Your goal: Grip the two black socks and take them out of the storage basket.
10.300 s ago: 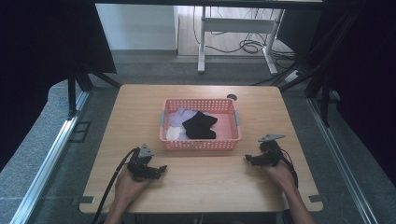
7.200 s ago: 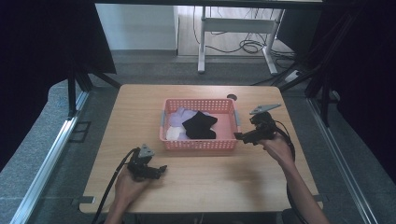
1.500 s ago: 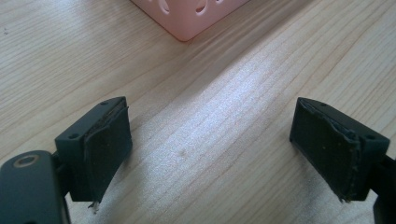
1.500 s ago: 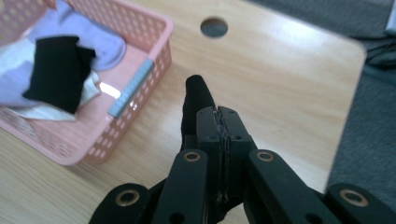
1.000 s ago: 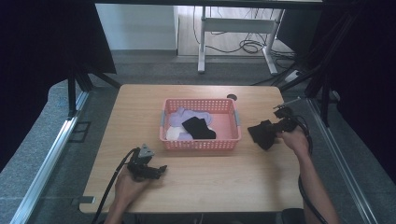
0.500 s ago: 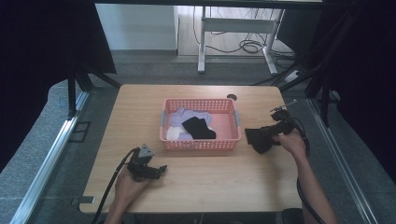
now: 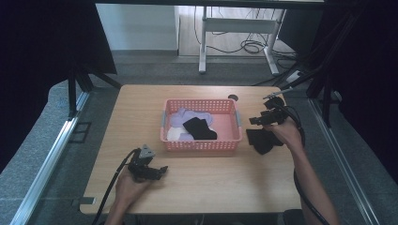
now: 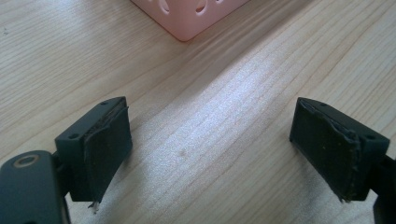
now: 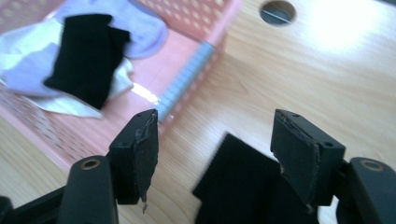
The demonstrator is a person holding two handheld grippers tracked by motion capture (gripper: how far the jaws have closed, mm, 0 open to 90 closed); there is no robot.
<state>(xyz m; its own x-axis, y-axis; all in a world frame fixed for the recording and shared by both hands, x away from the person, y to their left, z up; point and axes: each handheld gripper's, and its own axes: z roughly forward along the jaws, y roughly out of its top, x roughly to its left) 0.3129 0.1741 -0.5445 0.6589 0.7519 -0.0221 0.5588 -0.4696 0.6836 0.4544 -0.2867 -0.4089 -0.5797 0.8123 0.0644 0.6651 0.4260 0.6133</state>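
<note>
Wooden table [image 7: 211, 187] — black sock [image 7: 263, 140], flat, dark, ribbed

The wooden surface [image 7: 197, 187] carries a pink basket [image 7: 202, 145] near its middle. Just right of the basket lies a black cloth [image 7: 263, 140]. Behind the basket's right corner is a round hole [image 7: 233, 97].

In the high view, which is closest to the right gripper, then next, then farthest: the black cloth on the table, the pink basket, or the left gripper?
1. Black cloth, just below the right gripper.
2. Pink basket, to its left.
3. Left gripper, at the near left.
</note>
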